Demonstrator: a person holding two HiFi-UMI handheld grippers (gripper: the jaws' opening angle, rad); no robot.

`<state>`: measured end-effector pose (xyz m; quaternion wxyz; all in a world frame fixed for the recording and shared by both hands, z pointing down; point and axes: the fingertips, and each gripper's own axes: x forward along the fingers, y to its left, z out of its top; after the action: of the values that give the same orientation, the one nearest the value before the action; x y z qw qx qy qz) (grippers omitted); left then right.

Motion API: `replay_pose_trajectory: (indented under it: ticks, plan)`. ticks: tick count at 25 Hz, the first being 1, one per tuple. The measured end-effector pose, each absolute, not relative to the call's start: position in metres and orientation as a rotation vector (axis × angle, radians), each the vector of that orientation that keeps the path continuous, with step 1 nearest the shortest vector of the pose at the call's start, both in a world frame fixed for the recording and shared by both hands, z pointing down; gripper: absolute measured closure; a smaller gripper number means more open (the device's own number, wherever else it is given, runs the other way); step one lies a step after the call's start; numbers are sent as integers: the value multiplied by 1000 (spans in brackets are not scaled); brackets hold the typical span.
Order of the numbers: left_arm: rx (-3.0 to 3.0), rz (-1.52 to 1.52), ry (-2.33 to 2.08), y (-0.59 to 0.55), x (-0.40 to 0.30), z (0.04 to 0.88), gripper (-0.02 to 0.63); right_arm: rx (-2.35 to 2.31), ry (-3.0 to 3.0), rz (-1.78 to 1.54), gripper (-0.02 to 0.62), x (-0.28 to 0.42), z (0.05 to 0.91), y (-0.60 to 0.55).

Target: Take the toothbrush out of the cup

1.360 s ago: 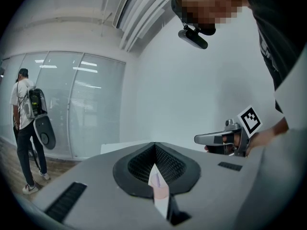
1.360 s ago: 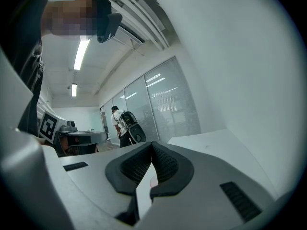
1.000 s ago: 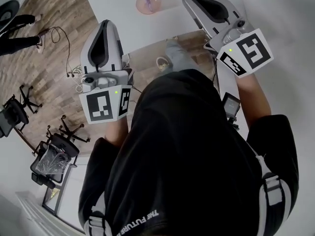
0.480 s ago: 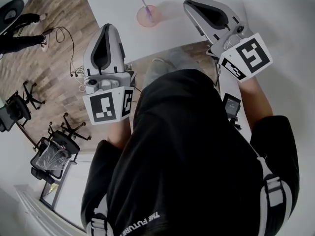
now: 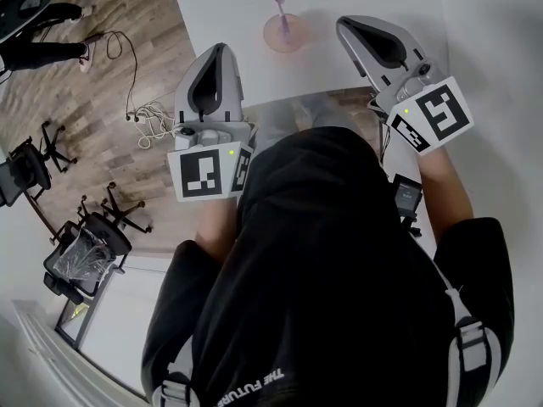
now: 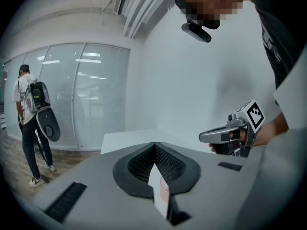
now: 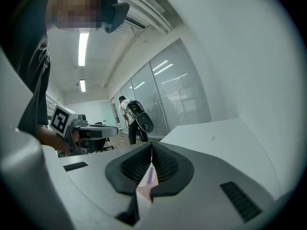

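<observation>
- Hand-held gripper, left (image 5: pixel 218 52): pressed together at the tips, pinching nothing, raised at the near edge of the white table (image 5: pixel 221 7).
- Hand-held gripper, right (image 5: pixel 344 25): likewise pressed together and empty, pointing in over the table from the other side.
- Pink see-through cup (image 5: pixel 293 41): standing on the table ahead of the person, between the two tips and apart from both; glimpsed through the slot below each pair of closed jaws.
- Purple toothbrush (image 5: pixel 281 11): in the cup, not yet taken out; long axis close to upright, brush head up and leaning slightly away from the person.
- Judged for the coming move: neither side clearly nearer, right perhaps slightly; needs opening first, then closing across the shaft above the rim and lifting along it.
</observation>
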<state>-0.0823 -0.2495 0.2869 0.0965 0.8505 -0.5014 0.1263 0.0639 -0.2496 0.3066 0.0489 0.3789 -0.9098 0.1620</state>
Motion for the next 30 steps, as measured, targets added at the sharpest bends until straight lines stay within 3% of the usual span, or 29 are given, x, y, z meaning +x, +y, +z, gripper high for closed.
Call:
replay_pose_trajectory:
  ticks: [18, 30]
  plan:
    - [2427, 386, -1427, -261, -98, 384, 586, 1086, -2709, 564, 575, 29, 377, -264]
    - [2414, 365, -1430, -279, -100, 402, 586, 1076, -2689, 596, 575, 27, 397, -273]
